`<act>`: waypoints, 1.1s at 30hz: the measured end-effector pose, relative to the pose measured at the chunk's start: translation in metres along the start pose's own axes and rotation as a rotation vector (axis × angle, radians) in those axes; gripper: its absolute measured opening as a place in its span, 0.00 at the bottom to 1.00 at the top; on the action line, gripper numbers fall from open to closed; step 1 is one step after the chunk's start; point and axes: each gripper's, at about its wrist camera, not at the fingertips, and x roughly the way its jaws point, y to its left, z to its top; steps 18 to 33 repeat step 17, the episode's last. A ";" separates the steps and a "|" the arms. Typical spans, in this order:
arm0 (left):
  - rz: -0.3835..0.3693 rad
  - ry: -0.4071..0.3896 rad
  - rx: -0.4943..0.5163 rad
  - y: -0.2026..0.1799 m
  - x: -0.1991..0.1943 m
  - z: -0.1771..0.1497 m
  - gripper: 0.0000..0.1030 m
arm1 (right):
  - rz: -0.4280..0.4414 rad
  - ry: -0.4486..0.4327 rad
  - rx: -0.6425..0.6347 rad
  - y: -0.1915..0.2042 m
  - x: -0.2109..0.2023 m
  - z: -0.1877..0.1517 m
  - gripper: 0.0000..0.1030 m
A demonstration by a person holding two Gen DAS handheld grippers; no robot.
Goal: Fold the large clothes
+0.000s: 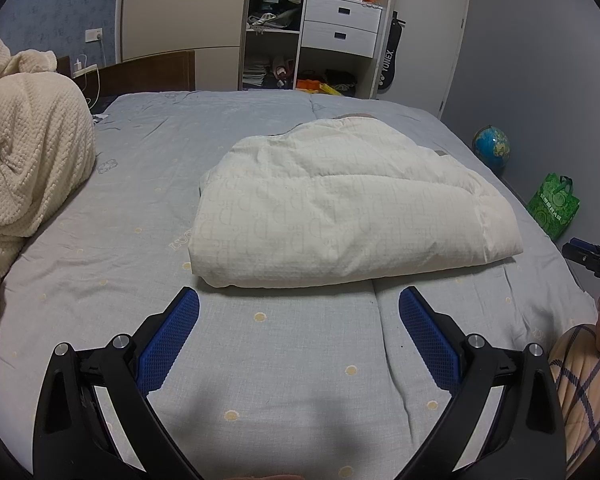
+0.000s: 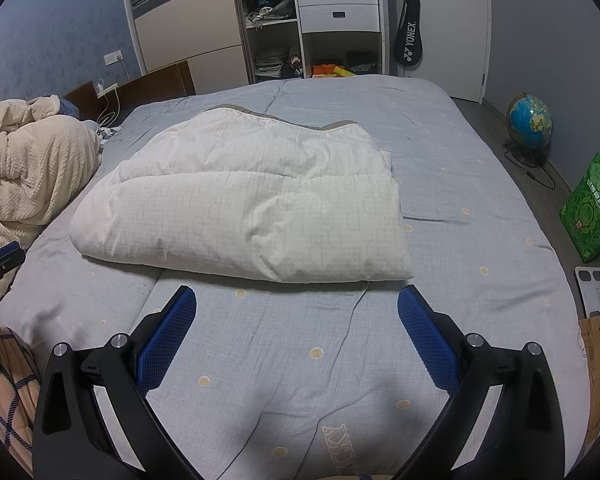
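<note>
A cream-white quilted cover lies folded into a thick rectangle on the grey-blue bed; it also shows in the right wrist view. My left gripper is open and empty, just short of the fold's near edge. My right gripper is open and empty too, just short of the fold's near right part. The right gripper's body shows at the right edge of the left wrist view, the left one's at the left edge of the right wrist view.
A cream fleece blanket is heaped at the bed's left. Behind the bed stands an open wardrobe with drawers. On the floor to the right are a globe, a green bag and a white scale.
</note>
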 end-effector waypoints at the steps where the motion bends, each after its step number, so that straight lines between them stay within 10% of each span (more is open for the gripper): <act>1: 0.001 0.001 0.000 0.000 0.000 0.000 0.94 | 0.000 0.000 0.000 0.000 0.000 0.000 0.93; 33: -0.004 -0.004 -0.008 -0.001 0.000 0.001 0.94 | 0.001 0.000 0.001 0.000 0.000 0.000 0.93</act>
